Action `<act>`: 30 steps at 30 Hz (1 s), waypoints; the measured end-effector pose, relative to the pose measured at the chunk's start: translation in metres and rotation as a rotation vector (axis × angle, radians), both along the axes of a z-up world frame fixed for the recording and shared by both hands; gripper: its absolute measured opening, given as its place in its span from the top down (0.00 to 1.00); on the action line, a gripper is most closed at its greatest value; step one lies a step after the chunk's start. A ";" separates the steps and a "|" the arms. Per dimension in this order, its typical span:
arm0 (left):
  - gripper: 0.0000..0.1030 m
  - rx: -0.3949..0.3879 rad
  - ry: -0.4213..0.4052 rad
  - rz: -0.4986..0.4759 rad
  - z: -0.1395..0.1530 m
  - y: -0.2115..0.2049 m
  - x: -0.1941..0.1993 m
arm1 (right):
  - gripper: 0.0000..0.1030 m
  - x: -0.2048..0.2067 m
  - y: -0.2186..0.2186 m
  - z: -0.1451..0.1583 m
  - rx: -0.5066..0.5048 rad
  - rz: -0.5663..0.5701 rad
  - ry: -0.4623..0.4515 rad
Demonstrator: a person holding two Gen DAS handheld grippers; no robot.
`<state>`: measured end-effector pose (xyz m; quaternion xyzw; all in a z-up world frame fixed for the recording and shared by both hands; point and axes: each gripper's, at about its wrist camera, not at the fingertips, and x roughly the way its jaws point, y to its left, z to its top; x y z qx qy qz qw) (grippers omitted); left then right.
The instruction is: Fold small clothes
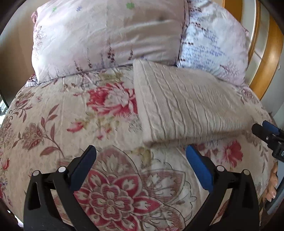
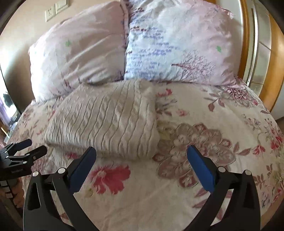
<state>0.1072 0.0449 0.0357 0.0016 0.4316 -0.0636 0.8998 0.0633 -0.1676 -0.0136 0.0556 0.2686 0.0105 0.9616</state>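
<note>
A cream ribbed knit garment (image 1: 186, 106) lies folded into a thick rectangle on the floral bedspread; it also shows in the right wrist view (image 2: 106, 122). My left gripper (image 1: 141, 151) is open and empty, just in front of the garment's near edge. My right gripper (image 2: 141, 151) is open and empty, its left finger close to the garment's near right corner. The right gripper's tips show at the right edge of the left wrist view (image 1: 266, 132). The left gripper shows at the left edge of the right wrist view (image 2: 26, 147), open.
Two pale printed pillows (image 1: 106, 39) (image 2: 177, 44) lean at the head of the bed, behind the garment. A wooden headboard (image 1: 269, 58) curves along the right. The floral bedspread (image 2: 195, 138) covers the bed. Wall sockets (image 2: 55, 8) are up left.
</note>
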 end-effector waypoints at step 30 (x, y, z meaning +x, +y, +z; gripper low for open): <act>0.02 0.071 0.057 -0.001 -0.035 -0.023 0.006 | 0.01 0.015 0.032 -0.047 -0.084 -0.056 0.152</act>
